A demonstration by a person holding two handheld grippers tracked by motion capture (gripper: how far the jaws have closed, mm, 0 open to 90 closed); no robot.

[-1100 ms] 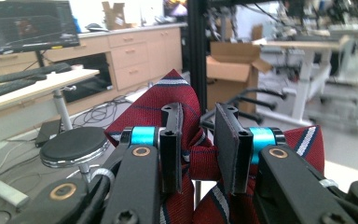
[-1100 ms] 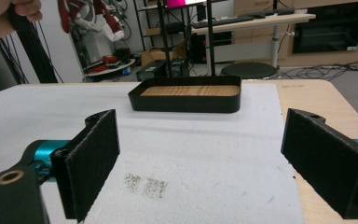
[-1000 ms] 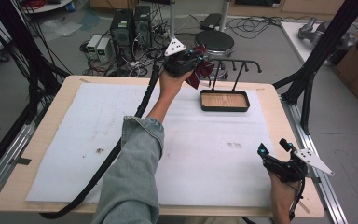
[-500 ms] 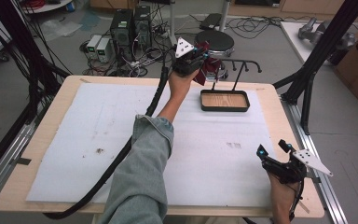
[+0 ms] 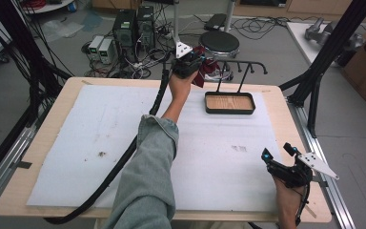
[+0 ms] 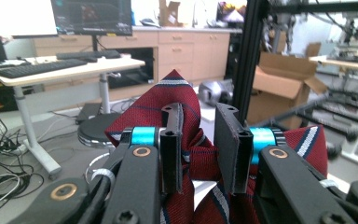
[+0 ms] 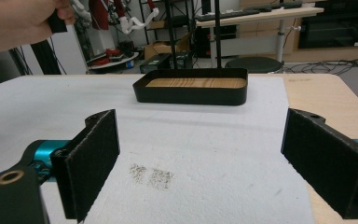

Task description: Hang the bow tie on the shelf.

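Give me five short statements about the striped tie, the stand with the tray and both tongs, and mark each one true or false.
1. The left tongs are shut on the red striped tie. True.
2. The tie lies flat inside the tray. False: it is held up in the air, and the tray's wooden floor is bare.
3. The right tongs stand wide open with nothing between them. True.
4. The right tongs are reaching into the tray. False: they are near the table's front right corner, well apart from it.
5. The stand's bar rises on two posts from the tray. True.
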